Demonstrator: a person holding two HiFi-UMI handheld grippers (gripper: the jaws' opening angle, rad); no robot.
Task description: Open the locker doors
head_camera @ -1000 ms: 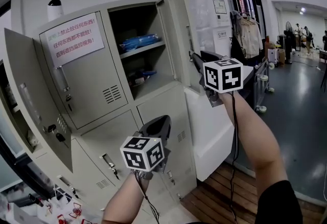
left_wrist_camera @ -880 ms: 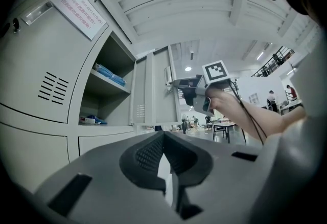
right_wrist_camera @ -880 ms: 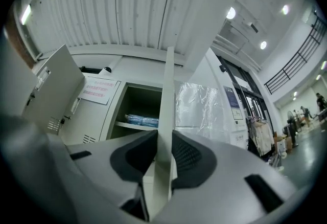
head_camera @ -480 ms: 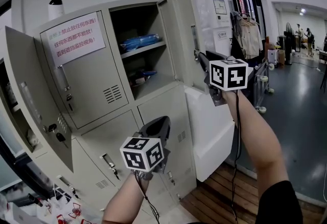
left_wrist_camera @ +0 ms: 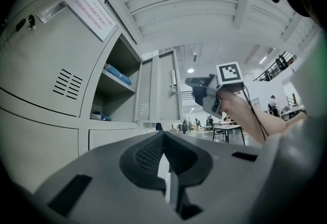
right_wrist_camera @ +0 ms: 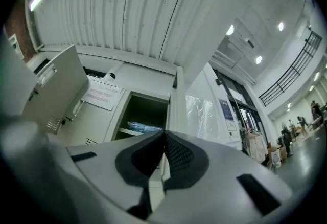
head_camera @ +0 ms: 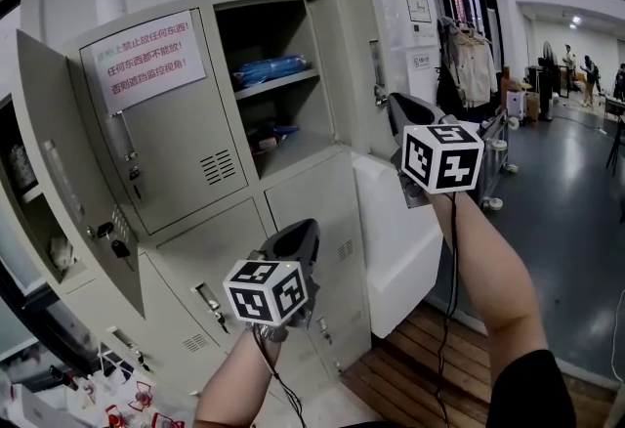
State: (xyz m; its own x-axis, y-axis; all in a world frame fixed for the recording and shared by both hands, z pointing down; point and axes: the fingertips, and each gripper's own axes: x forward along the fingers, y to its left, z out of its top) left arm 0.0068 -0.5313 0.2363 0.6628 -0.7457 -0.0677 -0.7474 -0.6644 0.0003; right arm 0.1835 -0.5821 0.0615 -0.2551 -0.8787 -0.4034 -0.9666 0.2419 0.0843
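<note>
Right gripper (head_camera: 402, 109), right of centre, has just snapped its jaws together on nothing and has come away from the grey metal upper-right locker door (head_camera: 352, 64), now swung wide. That one's done! Left gripper (head_camera: 293, 240), bottom centre, is closed and empty. The white paper notice (head_camera: 146, 60) at upper left carries red Chinese characters.
</note>
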